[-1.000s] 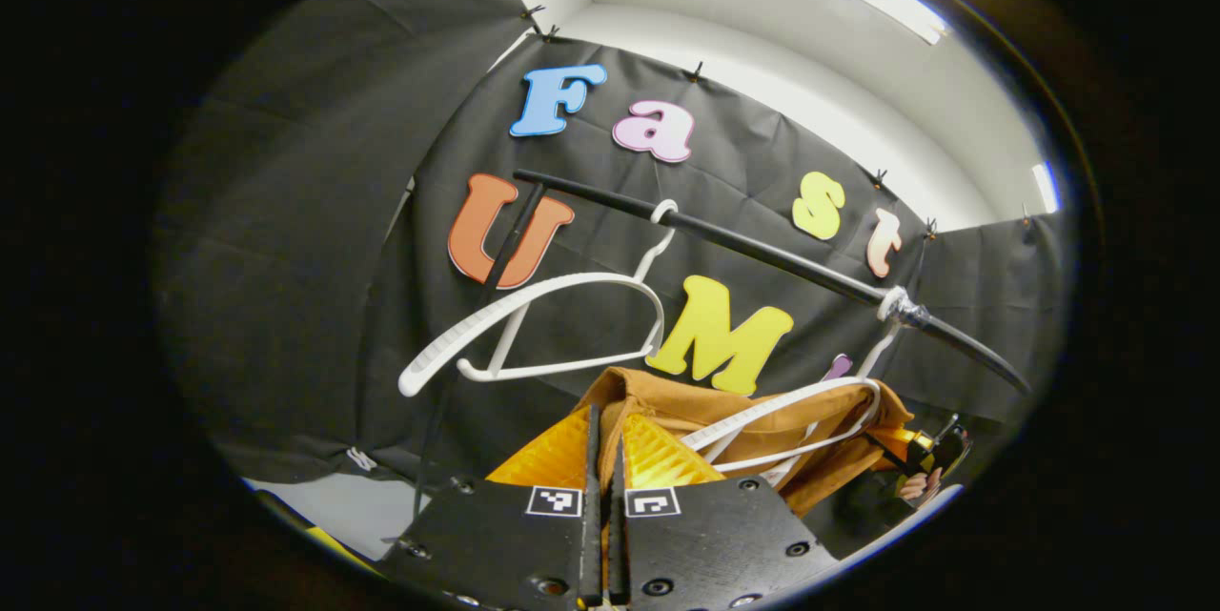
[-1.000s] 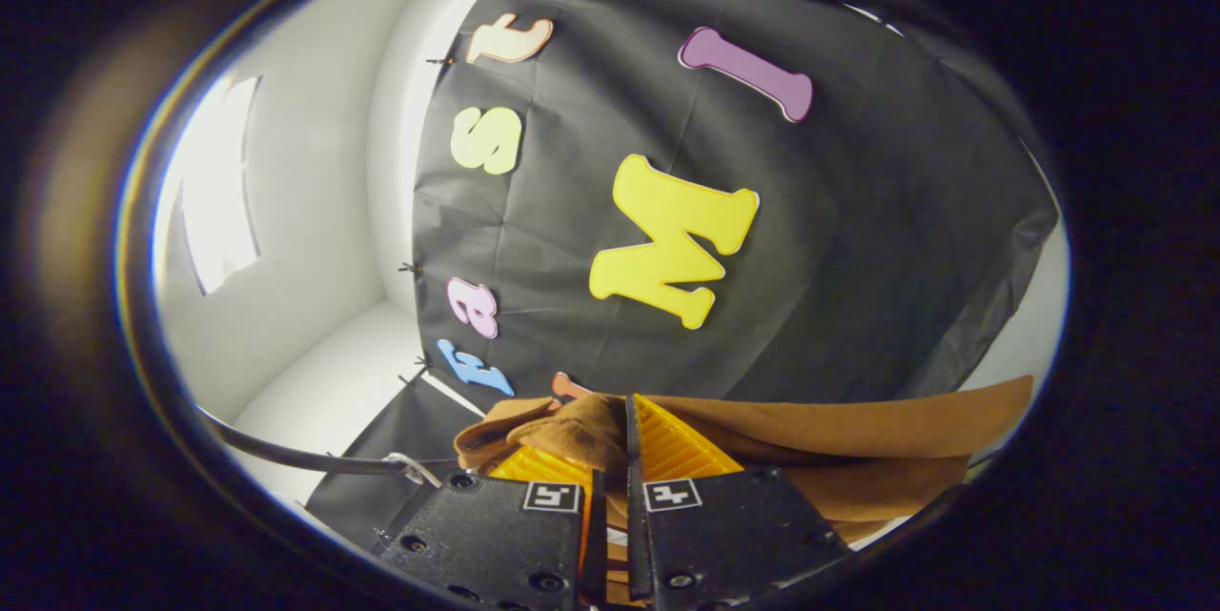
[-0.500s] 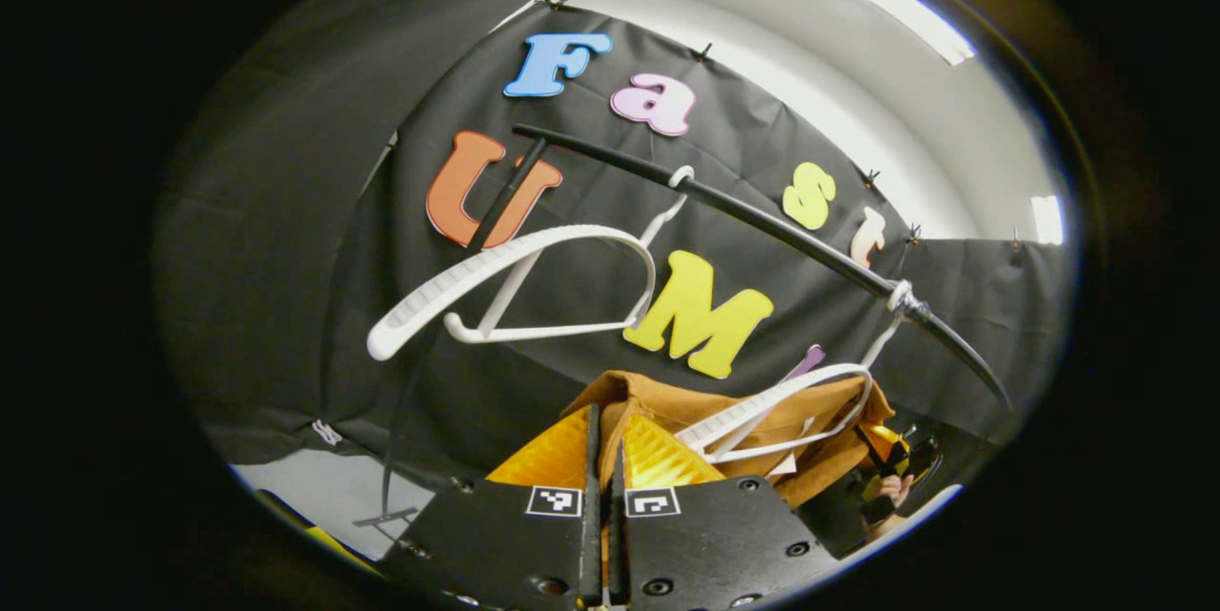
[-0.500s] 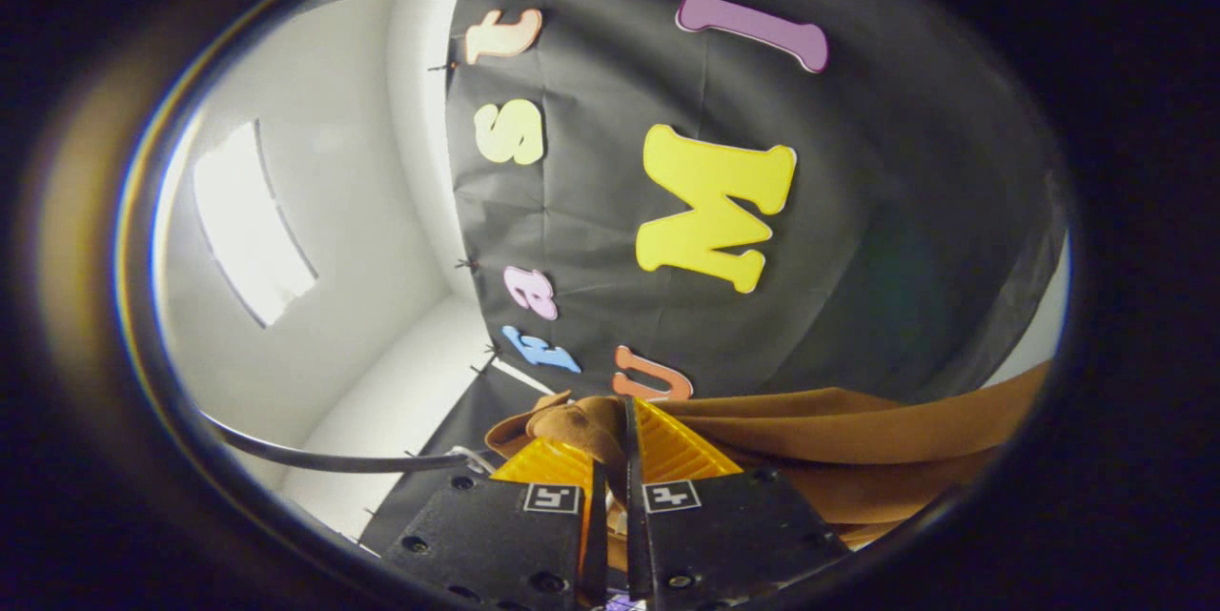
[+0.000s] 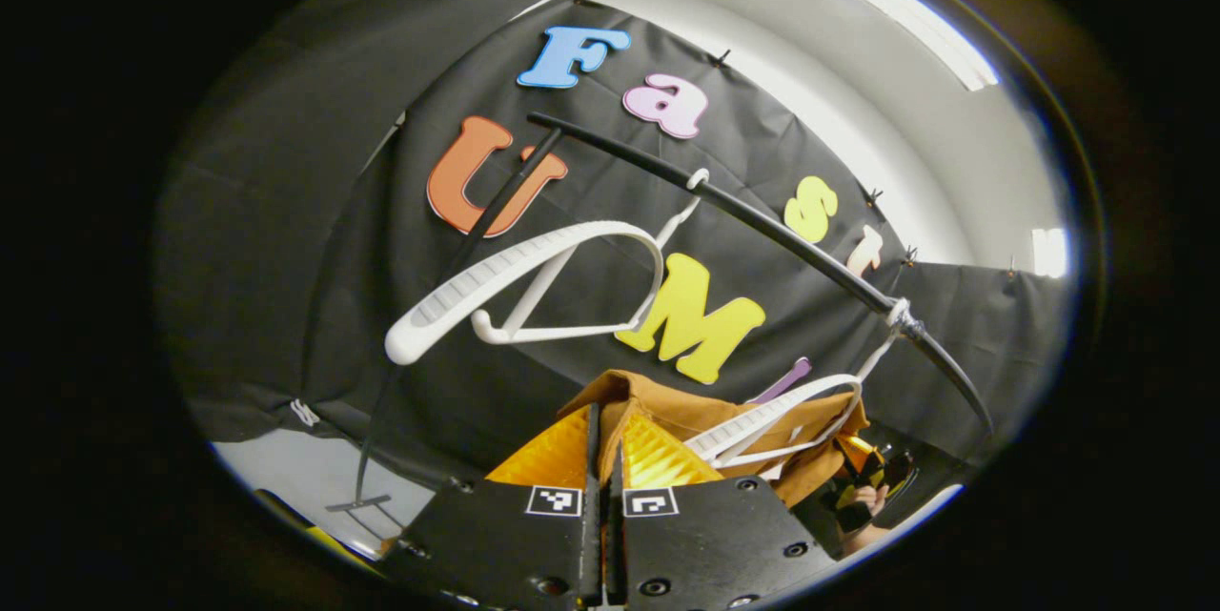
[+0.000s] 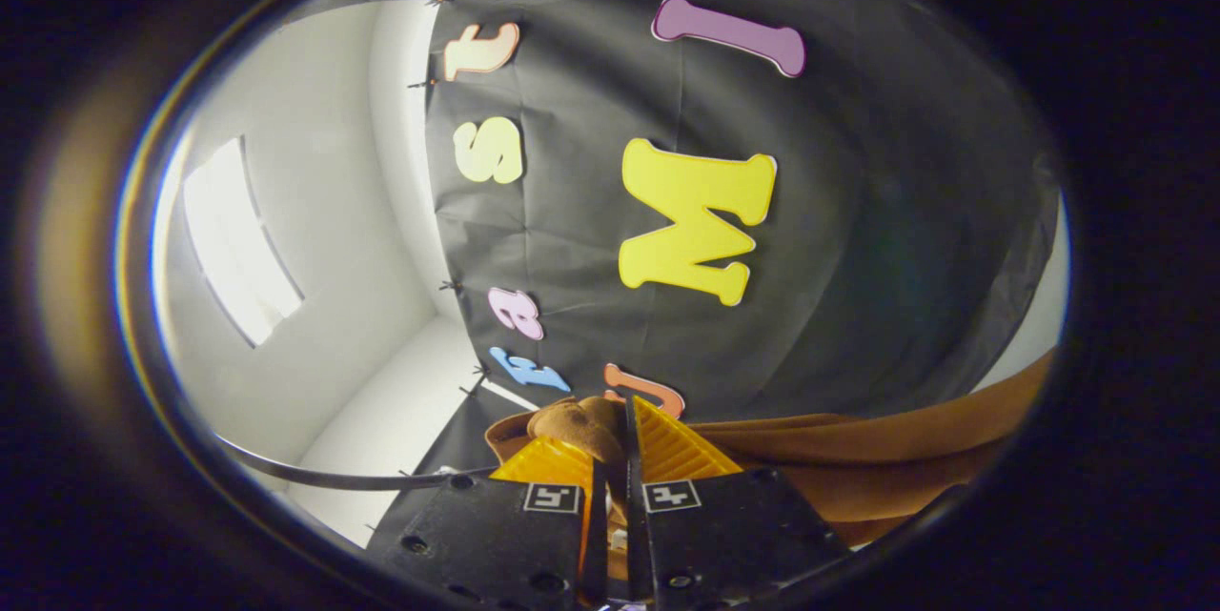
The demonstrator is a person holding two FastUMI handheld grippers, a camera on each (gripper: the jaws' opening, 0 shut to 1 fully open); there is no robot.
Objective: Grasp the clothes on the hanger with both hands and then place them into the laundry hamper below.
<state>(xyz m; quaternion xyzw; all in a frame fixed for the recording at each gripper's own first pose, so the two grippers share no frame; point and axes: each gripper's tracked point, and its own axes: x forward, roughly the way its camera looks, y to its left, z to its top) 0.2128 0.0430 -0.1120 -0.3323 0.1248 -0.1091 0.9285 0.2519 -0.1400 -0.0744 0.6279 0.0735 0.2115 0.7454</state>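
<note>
Below the black rail (image 5: 762,220), brown cloth garment (image 5: 667,406) sits draped on a white plastic hanger (image 5: 772,425). Left gripper (image 5: 602,444) clenched on its near edge; right gripper (image 6: 615,444) clamped on a bunched fold. Second white hanger (image 5: 524,292) hangs bare.

Brown garment (image 5: 667,406) — white hangers (image 5: 534,282)

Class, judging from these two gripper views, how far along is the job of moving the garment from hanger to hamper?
Done: both the left gripper and the right gripper are shut on the brown garment.
In hand: it is being drawn off its hanger, which still lies against the cloth; another hanger hangs bare on the rail.
Left: freeing it and lowering it into the hamper.
</note>
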